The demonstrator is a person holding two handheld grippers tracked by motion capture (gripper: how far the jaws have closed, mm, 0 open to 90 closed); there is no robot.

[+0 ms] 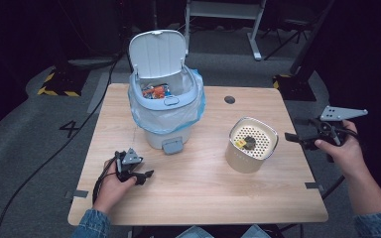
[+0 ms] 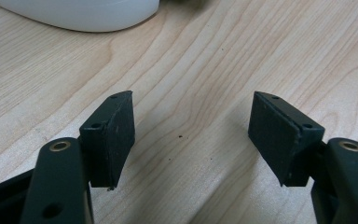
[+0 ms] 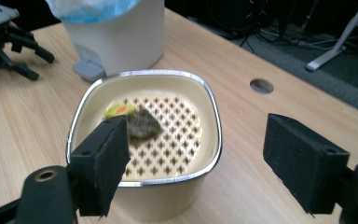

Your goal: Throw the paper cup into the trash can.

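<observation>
Desk (image 1: 198, 188): light wood, rectangular. Bin (image 1: 164, 106) near the far left edge, white, lid flipped up, blue bag liner over the rim, colourful wrappers inside, grey pedal at front. Canister (image 1: 250, 145) right of centre, nearer the right edge: cream, rounded-square, shiny metal rim, perforated insert on top. On the insert a dark crumpled tea bag (image 3: 143, 123) with a yellow tag (image 3: 116, 110) touching it. Right gripper (image 1: 297, 138) held off the right edge, aimed at the canister, jaws apart, nothing between. Left gripper (image 1: 146, 175) lies on the desk near the front left corner, jaws apart, empty.
</observation>
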